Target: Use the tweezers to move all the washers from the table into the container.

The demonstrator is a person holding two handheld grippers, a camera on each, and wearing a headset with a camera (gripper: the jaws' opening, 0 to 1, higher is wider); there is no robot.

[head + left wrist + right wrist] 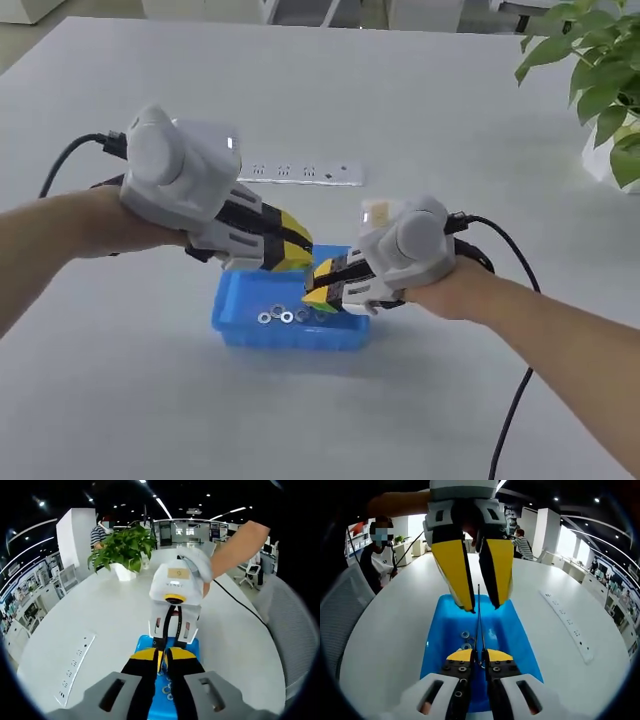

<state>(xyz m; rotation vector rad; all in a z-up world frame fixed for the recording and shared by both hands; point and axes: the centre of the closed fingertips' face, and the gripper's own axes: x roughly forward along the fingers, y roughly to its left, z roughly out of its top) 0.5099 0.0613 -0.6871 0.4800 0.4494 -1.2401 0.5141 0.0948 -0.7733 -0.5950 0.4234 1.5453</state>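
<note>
Container, blue, is set on the grey table, with both grippers held over it. The left gripper is seen with jaws slightly parted, nothing gripped. The right gripper is clamped on the tweezers, which are pointed between the left jaws. Washers are gathered inside the container.

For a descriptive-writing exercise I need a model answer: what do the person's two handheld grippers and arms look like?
The left gripper and right gripper match: rounded light-grey housings, black middle sections, yellow jaw tips. A black cable trails from the back of each. The forearms are bare, with no sleeves in view.
</note>
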